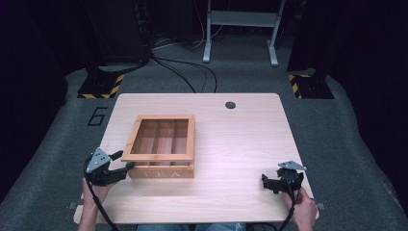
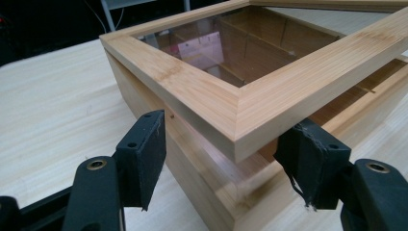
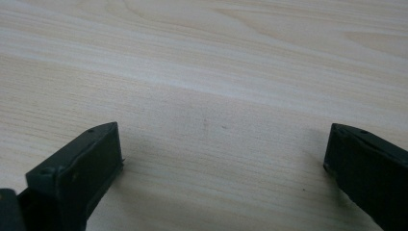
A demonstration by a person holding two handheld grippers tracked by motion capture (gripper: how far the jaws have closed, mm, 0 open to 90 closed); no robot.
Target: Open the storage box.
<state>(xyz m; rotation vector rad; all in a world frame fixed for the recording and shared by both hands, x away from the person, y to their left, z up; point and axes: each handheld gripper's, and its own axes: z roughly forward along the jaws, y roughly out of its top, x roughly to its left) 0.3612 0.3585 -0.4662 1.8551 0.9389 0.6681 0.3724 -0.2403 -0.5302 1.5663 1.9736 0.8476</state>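
A wooden tea box point(image 1: 161, 172) with "TEA" on its front stands left of the table's middle. Its glass-windowed lid point(image 1: 159, 157) is tilted up a little at the front, so a gap shows under the lid's corner point(image 2: 240, 120) above the box body point(image 2: 202, 183). My left gripper point(image 1: 124, 160) is at the box's front left corner, open, its jaws either side of the raised lid corner point(image 2: 221, 154). My right gripper point(image 1: 265, 183) rests low over bare tabletop at the front right, open with nothing between its jaws point(image 3: 223, 144).
The light wooden table point(image 1: 240, 144) has a round cable hole point(image 1: 230, 105) near its far edge. Beyond it on the grey floor are cables point(image 1: 183, 72), a white frame stand point(image 1: 240, 29) and two hazard-striped bases point(image 1: 101, 86).
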